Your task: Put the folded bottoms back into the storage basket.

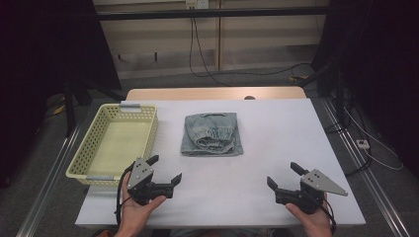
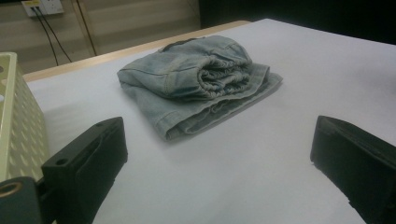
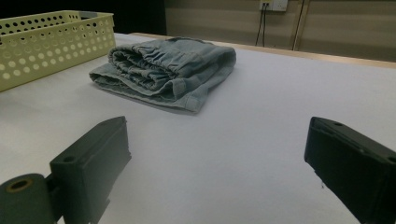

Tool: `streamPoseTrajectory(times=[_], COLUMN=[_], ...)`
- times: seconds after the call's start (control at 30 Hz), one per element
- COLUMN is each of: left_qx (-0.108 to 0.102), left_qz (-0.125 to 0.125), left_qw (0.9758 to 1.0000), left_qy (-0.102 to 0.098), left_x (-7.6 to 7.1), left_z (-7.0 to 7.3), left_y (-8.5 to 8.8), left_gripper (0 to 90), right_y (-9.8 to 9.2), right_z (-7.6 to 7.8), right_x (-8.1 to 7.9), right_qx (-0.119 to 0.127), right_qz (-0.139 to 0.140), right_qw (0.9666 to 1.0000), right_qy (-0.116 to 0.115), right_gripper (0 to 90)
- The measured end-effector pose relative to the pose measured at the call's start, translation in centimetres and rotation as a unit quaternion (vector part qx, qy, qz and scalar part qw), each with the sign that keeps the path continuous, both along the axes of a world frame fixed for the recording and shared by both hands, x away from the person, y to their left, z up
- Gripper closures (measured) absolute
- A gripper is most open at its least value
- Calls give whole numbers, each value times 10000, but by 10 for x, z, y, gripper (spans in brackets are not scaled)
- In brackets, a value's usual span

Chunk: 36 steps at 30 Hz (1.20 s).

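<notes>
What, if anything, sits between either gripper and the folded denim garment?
Nothing visible. Bare white table lies between the left gripper, the right gripper and the folded denim garment. Both grippers stand open; the yellow basket sits off to the left.

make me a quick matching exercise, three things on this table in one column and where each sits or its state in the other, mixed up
Things:
1. folded denim garment
2. yellow basket
3. left gripper

Places or states:
A. at the table's left edge, nothing inside
B. near the front edge, jaws wide apart, holding nothing
C. middle of the white table

Pairs: 1-C, 2-A, 3-B
</notes>
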State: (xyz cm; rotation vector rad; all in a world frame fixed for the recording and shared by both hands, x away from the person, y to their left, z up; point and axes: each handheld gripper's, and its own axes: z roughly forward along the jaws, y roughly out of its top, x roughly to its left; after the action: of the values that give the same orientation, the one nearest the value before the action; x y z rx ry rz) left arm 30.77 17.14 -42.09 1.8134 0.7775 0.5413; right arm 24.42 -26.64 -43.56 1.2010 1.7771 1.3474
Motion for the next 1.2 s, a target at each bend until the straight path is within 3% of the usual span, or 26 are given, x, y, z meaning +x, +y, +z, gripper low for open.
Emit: streamPoseTrajectory(times=[0.2, 0.3, 0.43, 1.2], left_qx=[3, -15, -45, 30], left_qz=[-13, -91, -118, -137], left_qw=[10000, 9996, 9994, 9990], left_qy=[73, 253, 335, 429], left_x=[2, 4, 7, 25], left_z=[0, -1, -1, 8], left_y=[-2, -4, -5, -23], left_gripper=[35, 35, 35, 37], right_y=[1, 1, 0, 1], right_z=[-1, -1, -1, -3], right_x=[1, 1, 1, 5], right_qx=[-56, -60, -30, 39], right_qz=[-3, 12, -6, 31], right_qw=[10000, 10000, 10000, 9999], right_qy=[14, 27, 46, 145], right_gripper=[56, 56, 56, 57])
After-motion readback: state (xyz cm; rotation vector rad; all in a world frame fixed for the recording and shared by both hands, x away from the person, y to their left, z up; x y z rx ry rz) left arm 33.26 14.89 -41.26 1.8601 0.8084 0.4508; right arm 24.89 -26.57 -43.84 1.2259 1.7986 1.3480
